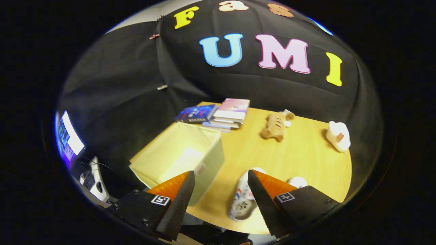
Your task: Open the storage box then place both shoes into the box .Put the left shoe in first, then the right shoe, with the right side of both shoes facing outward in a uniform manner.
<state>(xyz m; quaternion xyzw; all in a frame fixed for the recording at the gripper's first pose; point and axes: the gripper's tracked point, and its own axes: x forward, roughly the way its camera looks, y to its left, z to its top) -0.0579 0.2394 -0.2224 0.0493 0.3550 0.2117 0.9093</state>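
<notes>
From the gripper view, the gripper [221,175] hovered above the near edge of a light wooden bench [306,160], its two fingers spread wide apart and holding nothing.

A pale yellow fabric storage box [180,154] sat at the bench's left edge, just ahead of the left finger. It stood open at the top, its inside bare (a lighter patch showed on its floor).

A white shoe [242,200] with dark and red markings lay on the bench near the near edge, just beside the box, between the fingers and partly hidden by the right finger. A rounded white shape [298,181], possibly the second shoe, peeked out just past the right finger; too little of it showed to be sure.

At the far left corner of the bench, behind the box, lay a small stack of books [230,115] with a dark blue book [196,114] beside it. A tan plush toy [275,126] lay near the far edge, and a white object [338,136] sat at the right edge, well apart from the shoe.

Off the bench, to the left, a lit screen [68,137] glowed.
</notes>
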